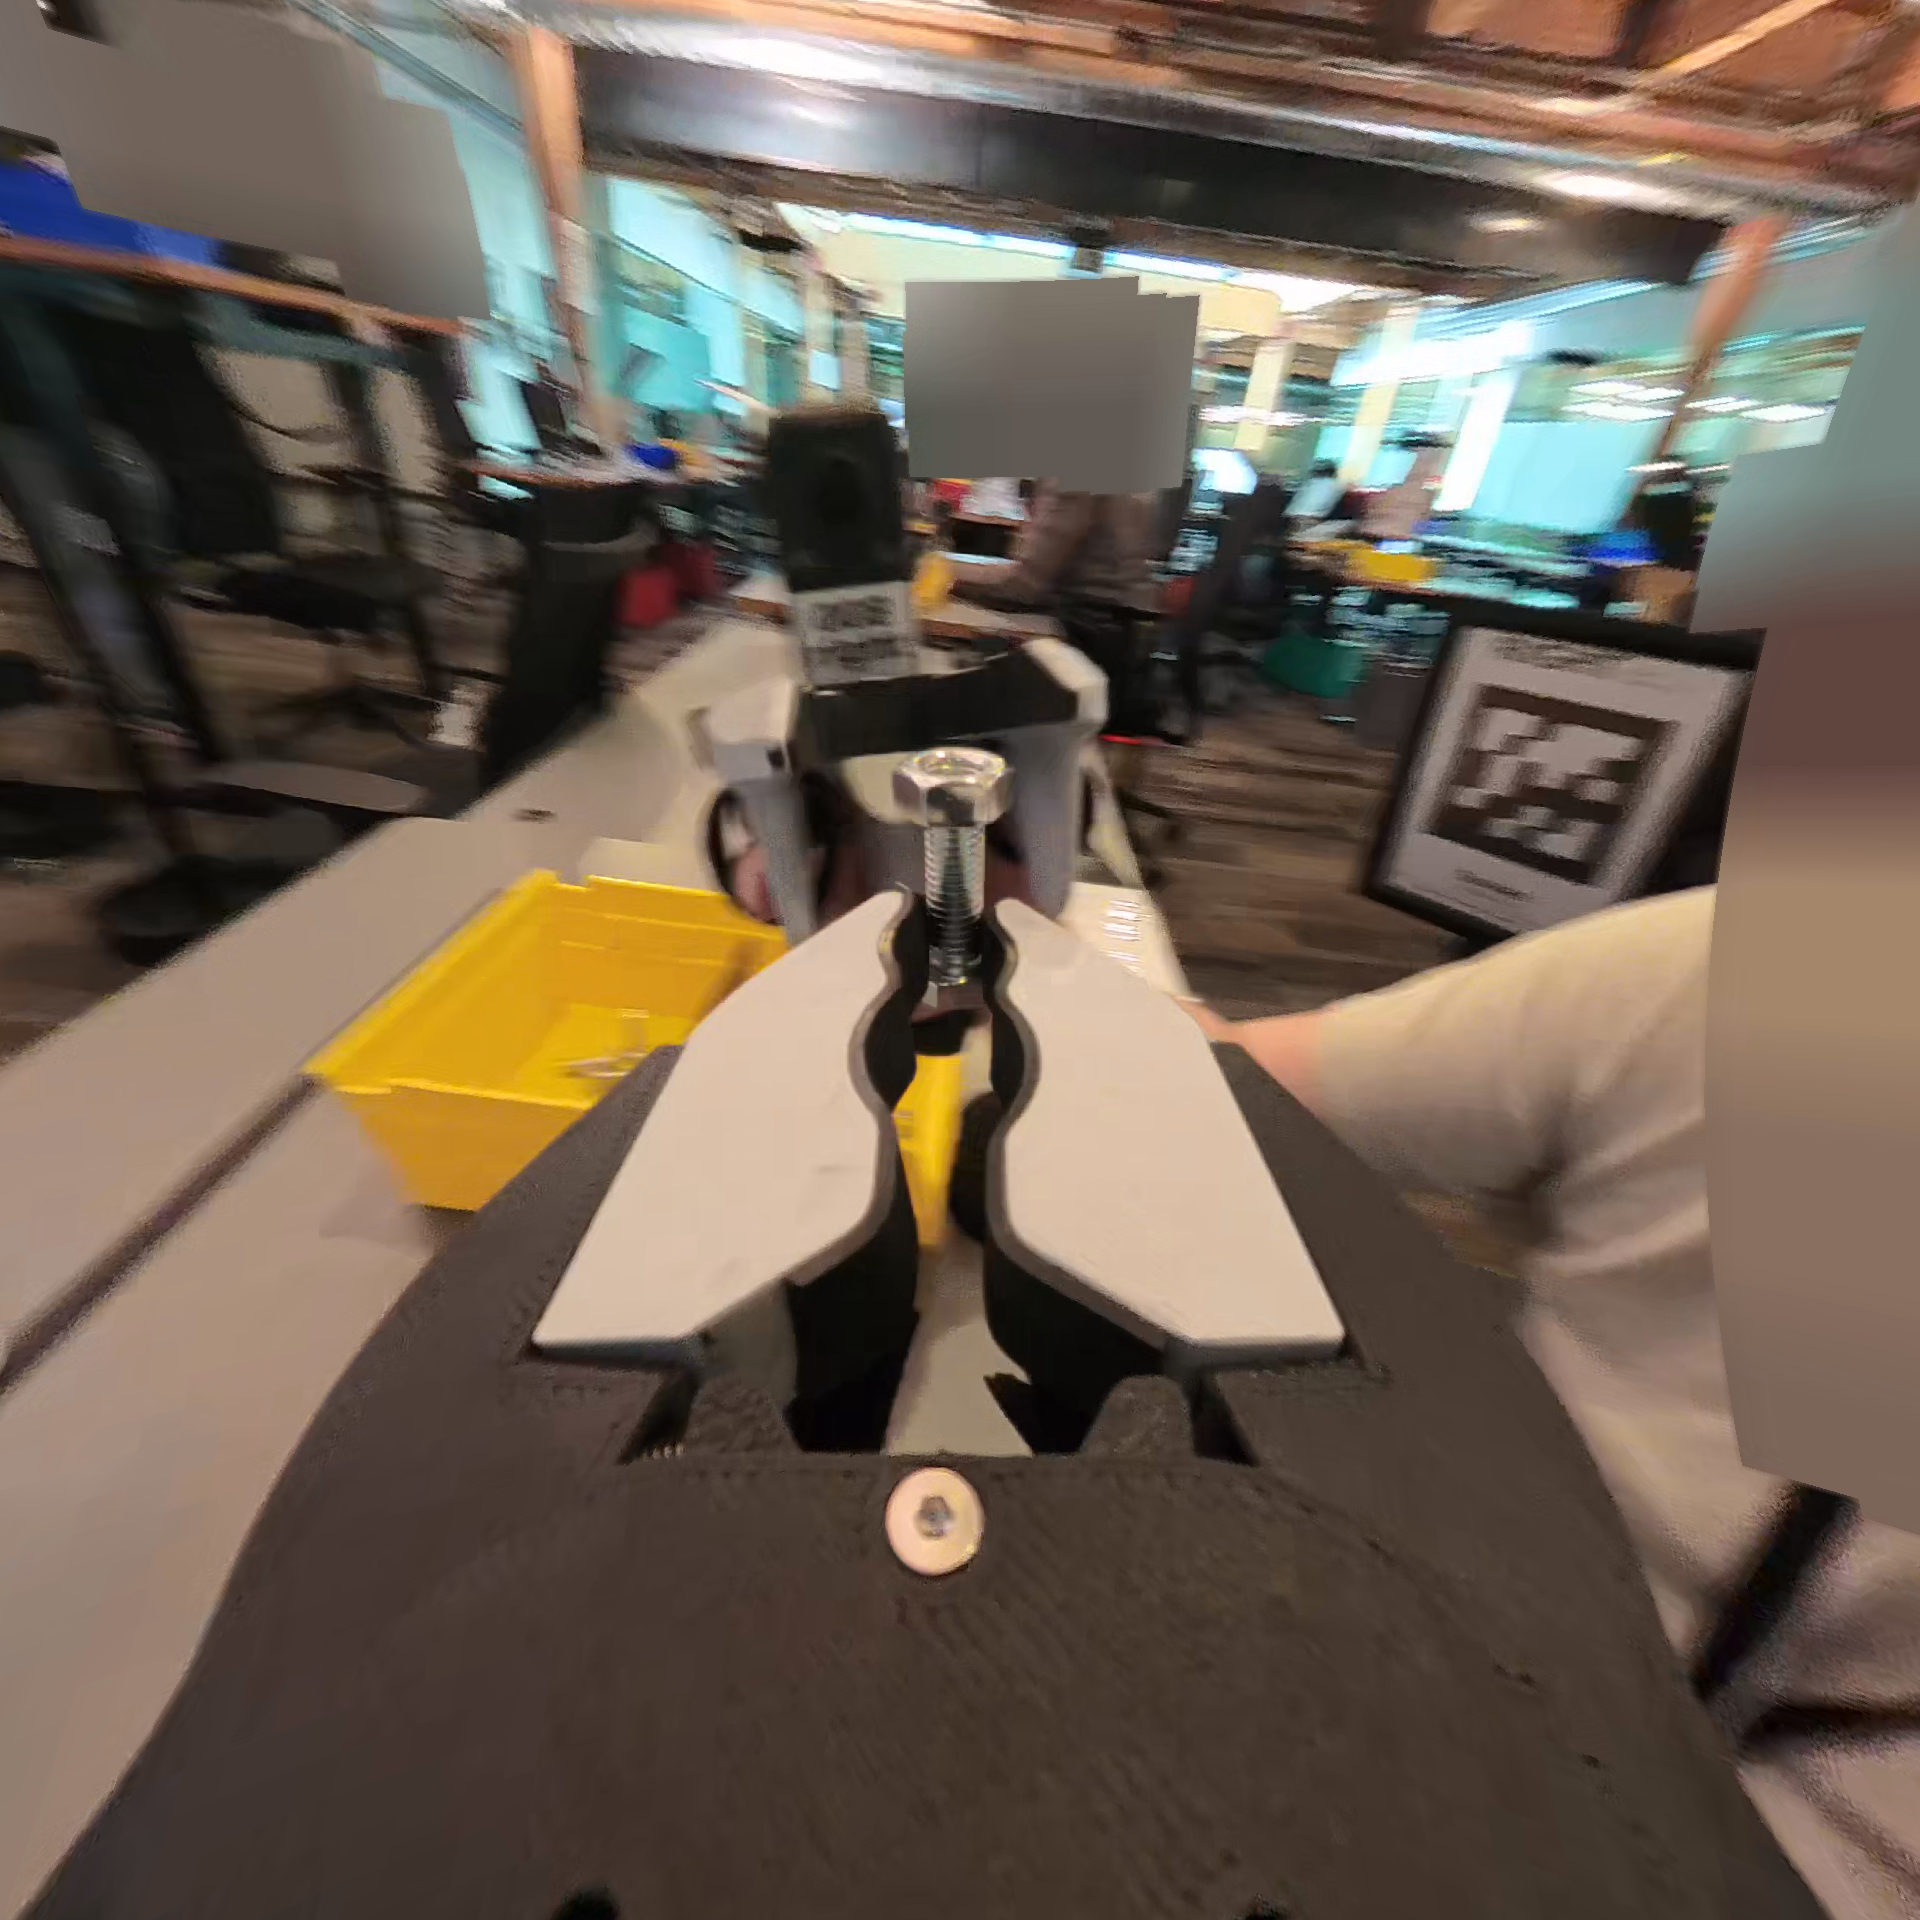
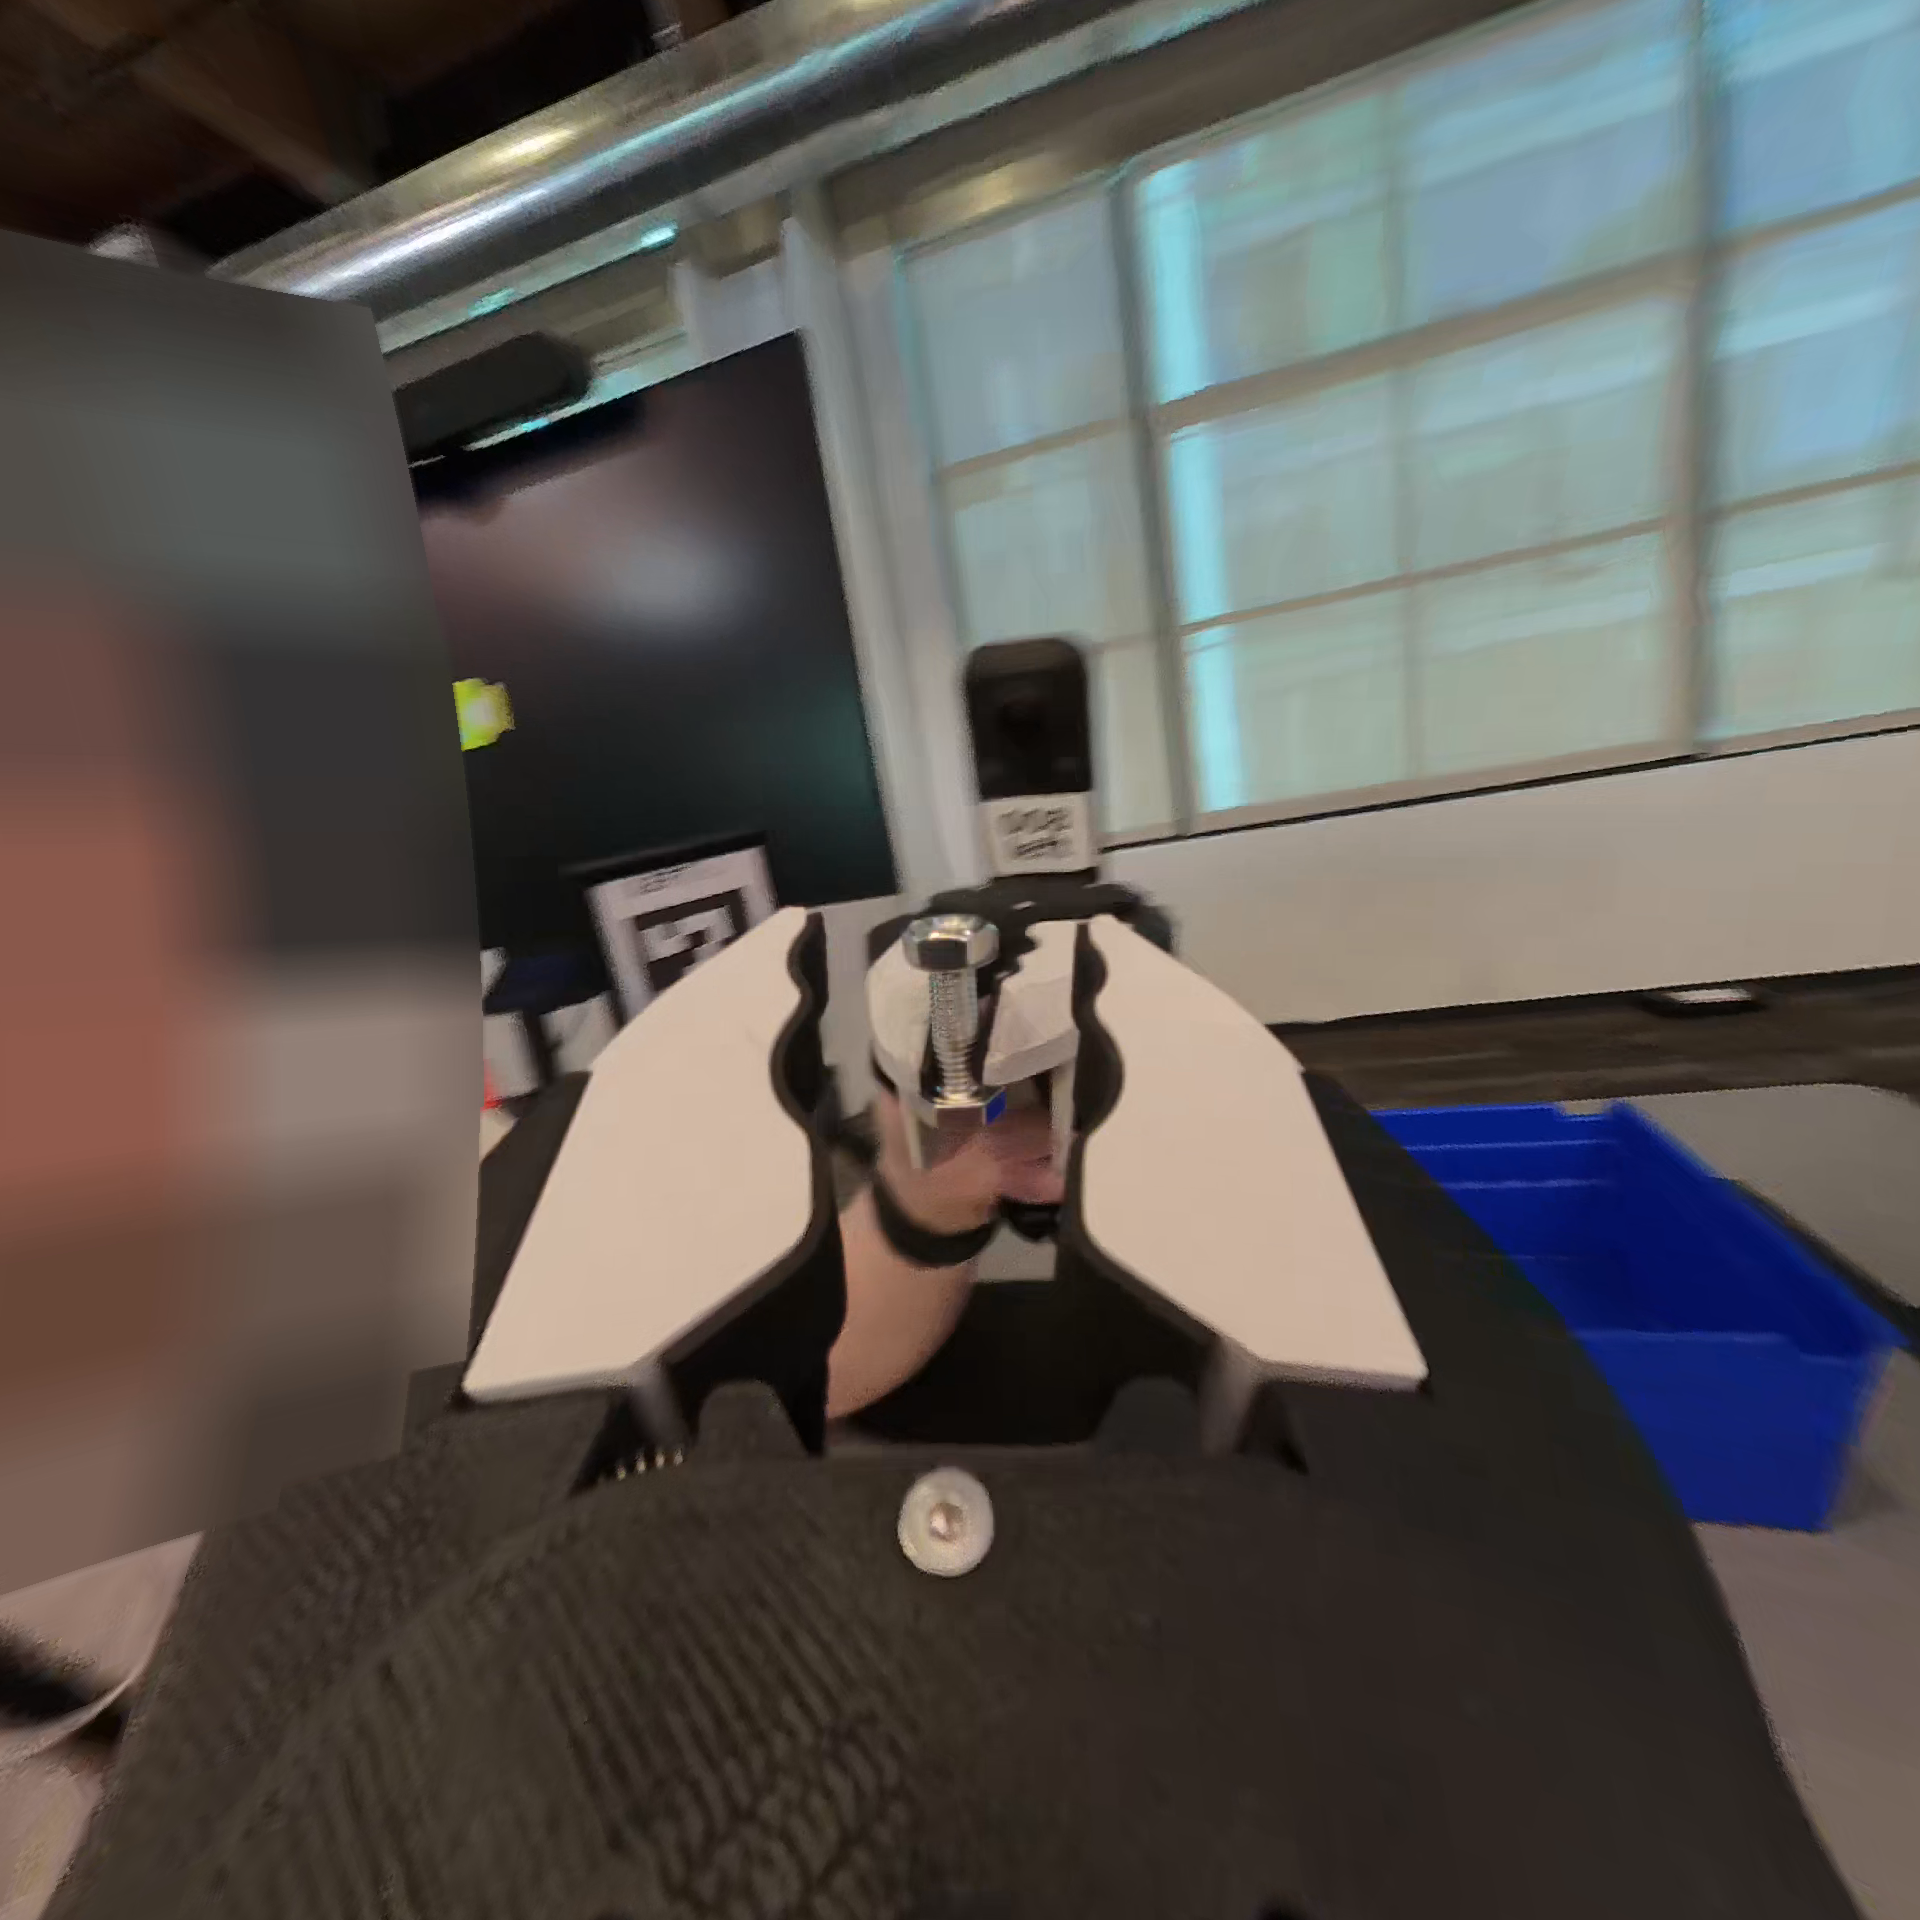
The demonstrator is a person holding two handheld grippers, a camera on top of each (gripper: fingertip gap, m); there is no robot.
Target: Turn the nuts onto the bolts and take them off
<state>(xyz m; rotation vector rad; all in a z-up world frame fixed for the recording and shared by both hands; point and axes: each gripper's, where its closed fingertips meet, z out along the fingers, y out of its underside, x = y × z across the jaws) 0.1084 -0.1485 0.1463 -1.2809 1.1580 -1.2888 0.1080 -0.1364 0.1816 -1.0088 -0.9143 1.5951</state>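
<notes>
A silver bolt stands upright, hex head up, with a nut at the low end of its thread. My left gripper is shut on the bolt's threaded shaft near that low end. My right gripper is open, and its fingers stand wide on either side of the bolt without touching it. In the left wrist view the right gripper faces me just behind the bolt head. In the right wrist view the left gripper's fingertips hold the bolt from behind.
A yellow bin sits on the grey table to the left of the left gripper. A blue bin sits to the right of the right gripper. A framed marker board stands at the table's far side. A person's sleeve is at right. My left and right fingertips are right by each other.
</notes>
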